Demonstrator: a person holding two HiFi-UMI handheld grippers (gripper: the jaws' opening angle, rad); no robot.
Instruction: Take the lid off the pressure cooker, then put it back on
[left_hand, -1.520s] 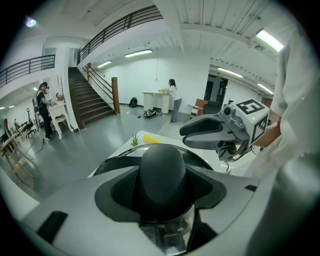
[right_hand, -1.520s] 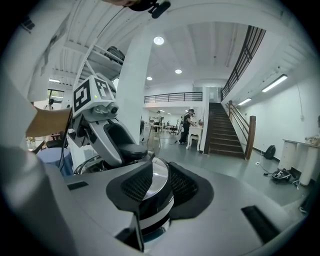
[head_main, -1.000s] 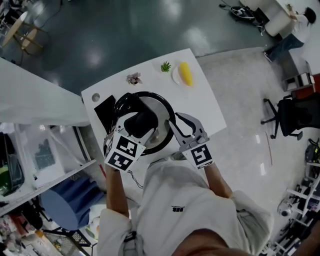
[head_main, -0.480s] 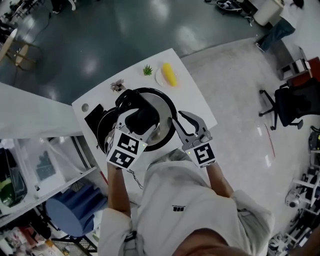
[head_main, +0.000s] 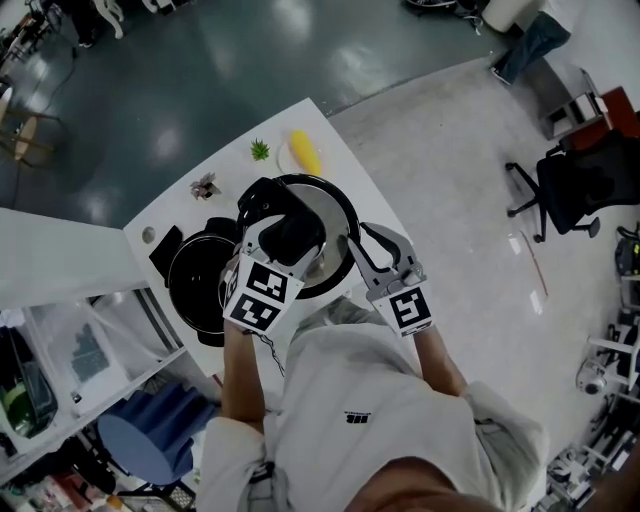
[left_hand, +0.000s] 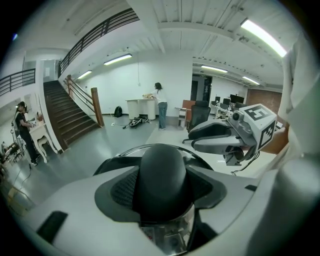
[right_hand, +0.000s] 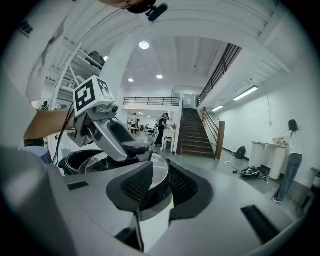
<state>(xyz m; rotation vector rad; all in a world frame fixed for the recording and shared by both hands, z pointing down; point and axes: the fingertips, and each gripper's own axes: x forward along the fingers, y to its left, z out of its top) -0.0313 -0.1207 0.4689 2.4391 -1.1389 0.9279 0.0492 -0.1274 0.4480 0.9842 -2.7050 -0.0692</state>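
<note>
The pressure cooker's lid (head_main: 325, 215), silvery with a black rim, hangs in the air to the right of the open black pot (head_main: 198, 282) on the white table (head_main: 335, 170). My left gripper (head_main: 286, 236) is shut on the lid's black knob (left_hand: 162, 175), which fills the space between its jaws. My right gripper (head_main: 353, 247) is shut on the lid's right rim (right_hand: 161, 175), its pads close together around the edge. In the right gripper view the pot (right_hand: 79, 160) shows at the left behind the left gripper (right_hand: 131, 146).
At the table's far side lie a yellow item on a small plate (head_main: 303, 153), a tiny green plant (head_main: 260, 150) and a small trinket (head_main: 205, 185). Shelving (head_main: 80, 340) stands at the left, and a black office chair (head_main: 575, 180) is on the floor at the right.
Both grippers have carried the lid to the right, off the pot. The pot's open mouth, covered a second ago, now shows fully at the lid's left.
</note>
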